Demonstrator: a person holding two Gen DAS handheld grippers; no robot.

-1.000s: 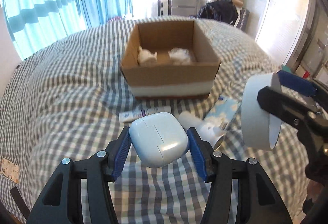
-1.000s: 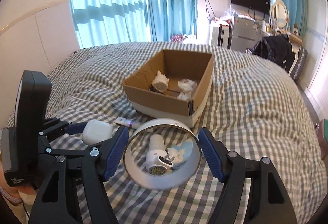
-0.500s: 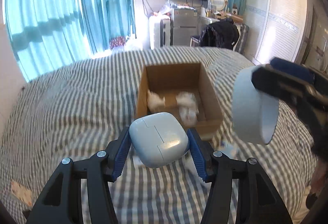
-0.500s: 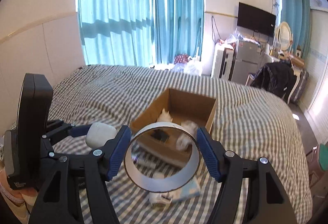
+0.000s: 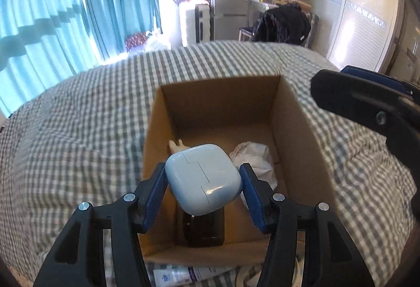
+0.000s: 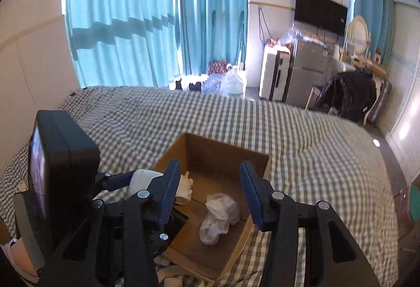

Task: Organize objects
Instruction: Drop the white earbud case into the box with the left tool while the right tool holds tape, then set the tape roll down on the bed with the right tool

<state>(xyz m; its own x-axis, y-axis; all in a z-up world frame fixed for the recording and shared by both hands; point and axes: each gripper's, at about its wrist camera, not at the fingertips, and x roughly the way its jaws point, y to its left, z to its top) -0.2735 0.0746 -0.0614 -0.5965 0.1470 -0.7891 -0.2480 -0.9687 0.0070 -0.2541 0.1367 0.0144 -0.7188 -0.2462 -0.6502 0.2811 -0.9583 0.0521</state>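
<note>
An open cardboard box (image 5: pixel 296 124) stands on the checked bed; it also shows in the right wrist view (image 6: pixel 228 155). My left gripper (image 5: pixel 203 190) is shut on a pale blue earbud case (image 5: pixel 203 179) and holds it over the box's near part. My right gripper (image 6: pixel 208 195) is open and empty above the box; the white tape ring is no longer between its fingers and I cannot see it. Inside the box lie crumpled white plastic (image 6: pixel 219 213), a small cream figure (image 6: pixel 185 188) and a dark flat object (image 5: pixel 202 230).
A white tube (image 5: pixel 181 274) lies on the bed just in front of the box. The checked bedspread (image 5: pixel 78 142) spreads around the box. Blue curtains (image 6: pixel 147 16), a fridge and a chair with dark clothes stand beyond the bed.
Both grippers moved forward over the box. The white tape ring left the right gripper, whose fingers now stand open. The left gripper still holds the earbud case.
</note>
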